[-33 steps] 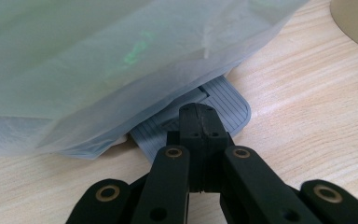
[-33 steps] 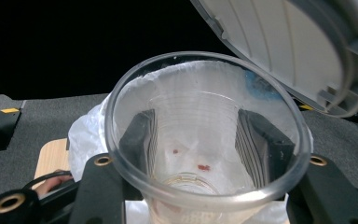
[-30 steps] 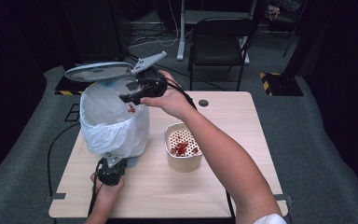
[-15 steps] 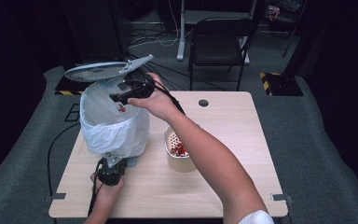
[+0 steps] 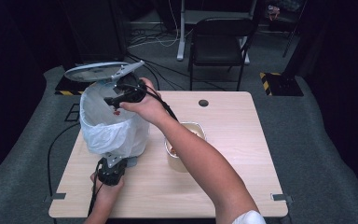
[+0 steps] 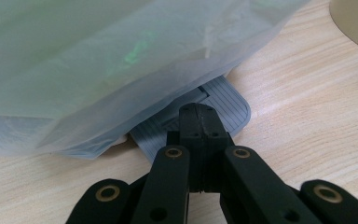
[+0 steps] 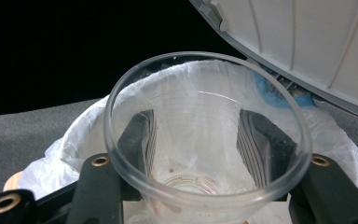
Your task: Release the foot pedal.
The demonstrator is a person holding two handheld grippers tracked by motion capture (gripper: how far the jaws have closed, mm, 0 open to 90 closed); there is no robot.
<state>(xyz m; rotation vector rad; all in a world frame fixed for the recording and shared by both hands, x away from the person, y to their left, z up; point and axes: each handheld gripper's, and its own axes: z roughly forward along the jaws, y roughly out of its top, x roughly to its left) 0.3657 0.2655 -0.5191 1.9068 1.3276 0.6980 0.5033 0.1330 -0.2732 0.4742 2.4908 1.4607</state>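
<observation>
A pedal bin (image 5: 116, 135) lined with a white bag stands at the table's left, its grey lid (image 5: 98, 71) raised. My left gripper (image 5: 113, 162) is shut, its tips (image 6: 199, 114) resting on the bin's grey ribbed pedal (image 6: 230, 105) under the overhanging bag (image 6: 98, 60). My right gripper (image 5: 117, 100) is over the bin's mouth, tilted, shut on a clear plastic cup (image 7: 205, 93). Its ribbed pads (image 7: 143, 137) press the cup's sides. Beyond the cup lie the bag's rim (image 7: 70, 144) and the lid's underside (image 7: 298, 42). The cup looks nearly empty, with faint reddish traces at its bottom.
A beige tub (image 5: 186, 140) stands right of the bin, half hidden under the right forearm (image 5: 200, 163). The wooden table (image 5: 242, 140) has a cable hole (image 5: 203, 102) at the back. A black chair (image 5: 219, 42) stands behind it. Cables trail off the table's left side.
The right hand has carried the cup leftward and down, from beside the lid to over the bin's mouth. Its forearm now covers much of the tub. The left gripper has stayed on the pedal.
</observation>
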